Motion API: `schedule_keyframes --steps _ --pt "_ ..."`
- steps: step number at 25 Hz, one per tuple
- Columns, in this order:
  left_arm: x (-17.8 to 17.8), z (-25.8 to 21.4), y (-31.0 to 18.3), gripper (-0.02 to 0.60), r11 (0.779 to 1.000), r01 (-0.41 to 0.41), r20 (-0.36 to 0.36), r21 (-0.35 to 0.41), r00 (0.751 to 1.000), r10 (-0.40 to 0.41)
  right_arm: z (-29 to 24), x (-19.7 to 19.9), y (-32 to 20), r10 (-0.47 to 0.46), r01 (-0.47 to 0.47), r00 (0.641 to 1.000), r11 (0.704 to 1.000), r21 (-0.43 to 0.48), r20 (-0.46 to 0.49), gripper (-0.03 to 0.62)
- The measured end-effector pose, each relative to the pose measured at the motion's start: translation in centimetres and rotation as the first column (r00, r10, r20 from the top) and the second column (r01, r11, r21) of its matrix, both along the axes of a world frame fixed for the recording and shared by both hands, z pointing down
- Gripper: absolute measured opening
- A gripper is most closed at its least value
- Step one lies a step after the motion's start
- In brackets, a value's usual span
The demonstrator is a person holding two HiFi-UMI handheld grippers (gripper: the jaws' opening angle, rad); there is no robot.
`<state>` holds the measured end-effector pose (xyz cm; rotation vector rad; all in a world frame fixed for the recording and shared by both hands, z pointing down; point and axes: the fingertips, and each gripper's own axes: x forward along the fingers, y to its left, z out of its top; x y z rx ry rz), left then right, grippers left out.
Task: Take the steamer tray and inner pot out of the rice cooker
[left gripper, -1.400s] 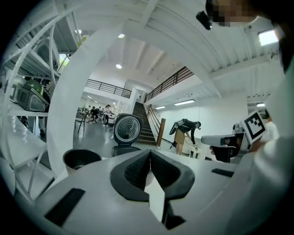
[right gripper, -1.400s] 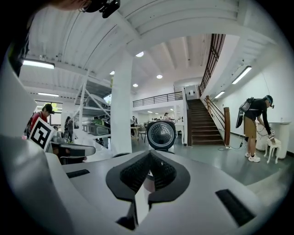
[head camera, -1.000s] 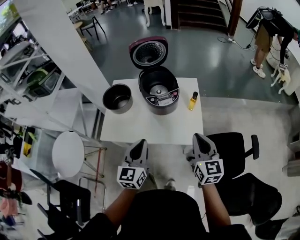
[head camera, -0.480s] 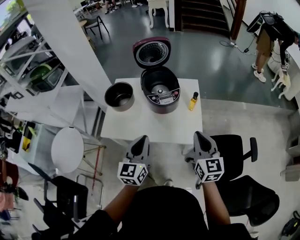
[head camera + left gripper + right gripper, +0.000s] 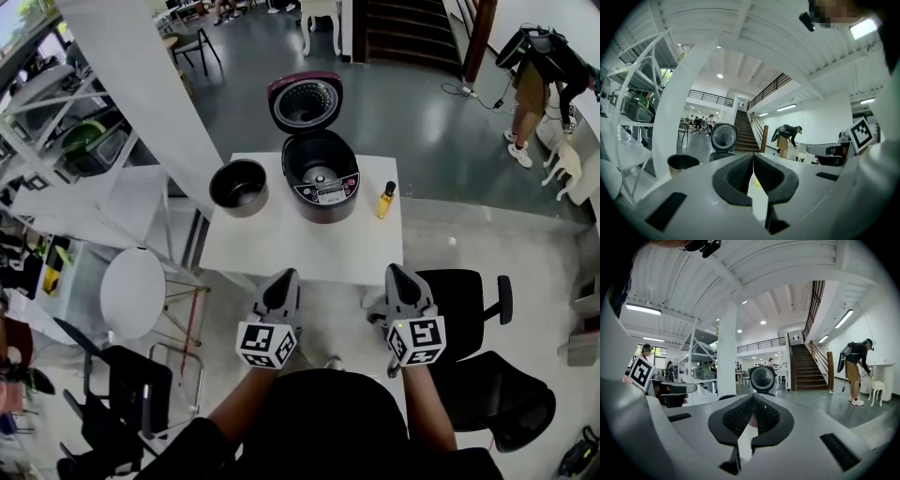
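Open hall: grey floor, stairs (image 5: 408, 23) at the back, white column (image 5: 141, 84) to the left. The small white table (image 5: 300, 253) stands in front of the person.

- Rice cooker (image 5: 323, 195) sits at the table's far edge, lid (image 5: 306, 101) swung up and back. The cavity is open and only the heating plate shows at the bottom.
- Inner pot (image 5: 238, 208) is already out, upright on the table just left of the cooker and not touching it.
- Can't tell where the steamer tray is.
- Small yellow bottle (image 5: 385, 201) stands right of the cooker, near the table's right edge.
- Left gripper (image 5: 283, 281) is at the near table edge, jaws pressed together with nothing between them.
- Right gripper (image 5: 397, 277) is level with it on the right. Its jaws are also pressed together and empty.
- Both point at the cooker and sit well short of it.
- Black office chair (image 5: 469, 300) is right of the person, round white stool (image 5: 131, 292) on the left.
- A second person (image 5: 539, 70) is bent over at far right.
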<state>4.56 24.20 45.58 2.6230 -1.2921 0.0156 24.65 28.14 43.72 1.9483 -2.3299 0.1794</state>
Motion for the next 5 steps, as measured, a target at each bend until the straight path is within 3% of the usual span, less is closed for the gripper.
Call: schedule_keyframes --steps 5 --pt "0.45 0.14 0.55 0.005 1.0 -0.014 -0.001 0.0 1.0 0.014 -0.02 0.1 0.62 0.003 -0.003 1.0 1.0 0.007 -0.014 -0.002"
